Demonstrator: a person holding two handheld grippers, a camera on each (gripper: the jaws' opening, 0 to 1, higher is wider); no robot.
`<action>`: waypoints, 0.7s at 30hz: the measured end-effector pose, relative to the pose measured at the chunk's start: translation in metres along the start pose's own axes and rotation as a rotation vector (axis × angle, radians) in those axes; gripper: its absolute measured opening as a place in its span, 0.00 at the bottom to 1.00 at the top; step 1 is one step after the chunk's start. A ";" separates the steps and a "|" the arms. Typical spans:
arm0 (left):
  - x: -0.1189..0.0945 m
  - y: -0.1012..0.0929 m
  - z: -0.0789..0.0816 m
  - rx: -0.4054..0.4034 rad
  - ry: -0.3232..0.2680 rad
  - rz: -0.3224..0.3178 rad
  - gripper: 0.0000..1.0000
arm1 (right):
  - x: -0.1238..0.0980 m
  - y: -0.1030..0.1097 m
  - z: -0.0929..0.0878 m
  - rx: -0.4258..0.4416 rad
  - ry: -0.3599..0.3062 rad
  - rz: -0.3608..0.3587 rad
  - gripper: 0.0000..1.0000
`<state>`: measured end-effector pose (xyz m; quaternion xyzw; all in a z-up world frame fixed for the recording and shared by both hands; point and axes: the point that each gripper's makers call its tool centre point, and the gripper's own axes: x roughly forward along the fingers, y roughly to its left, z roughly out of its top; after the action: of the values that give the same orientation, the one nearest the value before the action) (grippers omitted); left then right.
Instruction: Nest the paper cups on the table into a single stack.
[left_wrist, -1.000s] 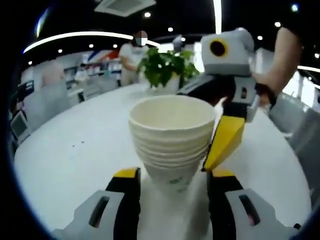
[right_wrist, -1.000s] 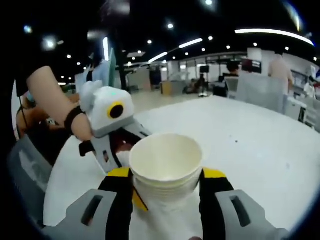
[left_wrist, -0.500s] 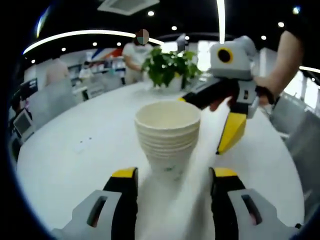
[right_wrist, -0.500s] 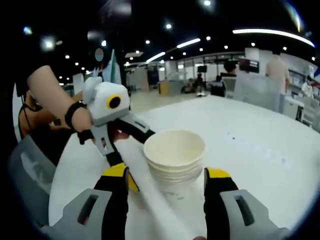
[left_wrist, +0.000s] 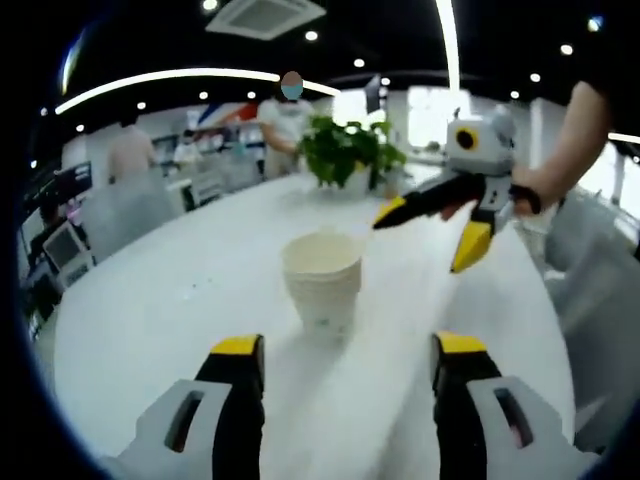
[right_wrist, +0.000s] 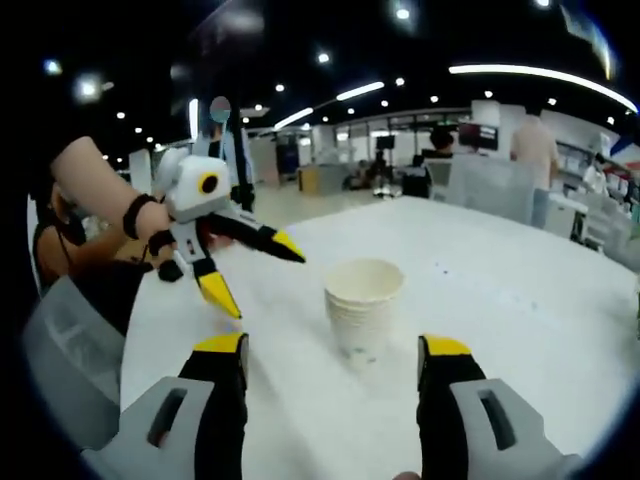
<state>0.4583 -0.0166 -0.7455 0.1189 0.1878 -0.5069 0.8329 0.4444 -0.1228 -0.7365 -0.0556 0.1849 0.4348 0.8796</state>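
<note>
Where the white desk (left_wrist: 150, 310) lies bare, the stack of paper cups (left_wrist: 322, 281) stands upright, mouth up, free of both tools. The cups are cream-white, tapered, thin-walled; several rolled rims show as close ridges below the top lip, and a small greenish print marks the lowest cup's wall. In the right gripper view the same stack (right_wrist: 364, 305) sits on the desk (right_wrist: 520, 320), ahead of the yellow-tipped jaws and slightly right of the gap's centre. The desk surface is smooth and matte, with a few faint dark specks.

Left hand-held gripper (left_wrist: 350, 352): jaws set wide, nothing between them, grey bodies with yellow pads and black inner faces; the stack is ahead of the gap, apart from both pads. Seen from the right gripper view, the left hand-held gripper (right_wrist: 255, 265) is held above the desk to the left of the stack, jaws splayed, one pointing toward the cups and one angled down; a hand (right_wrist: 165, 225) with a dark wrist band grips it.

Right hand-held gripper (right_wrist: 330, 350): jaws likewise wide and empty. In the left gripper view it (left_wrist: 430, 232) hangs above the desk to the right of the stack, jaws spread, a hand (left_wrist: 535, 185) behind it.

A leafy potted plant (left_wrist: 345, 150) stands at the desk's far side; people stand beyond it.
</note>
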 end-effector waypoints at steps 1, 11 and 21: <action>-0.004 -0.003 0.002 -0.008 -0.002 0.000 0.70 | -0.003 0.001 0.000 0.000 0.001 -0.003 0.68; -0.056 -0.059 0.004 -0.050 -0.021 -0.009 0.85 | -0.070 0.045 -0.007 -0.024 0.029 -0.004 0.80; -0.104 -0.089 -0.001 -0.028 -0.002 0.009 0.92 | -0.119 0.062 -0.005 -0.053 0.046 -0.033 0.92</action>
<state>0.3355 0.0258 -0.7016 0.1075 0.1937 -0.5003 0.8370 0.3282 -0.1746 -0.6927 -0.0919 0.1925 0.4234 0.8805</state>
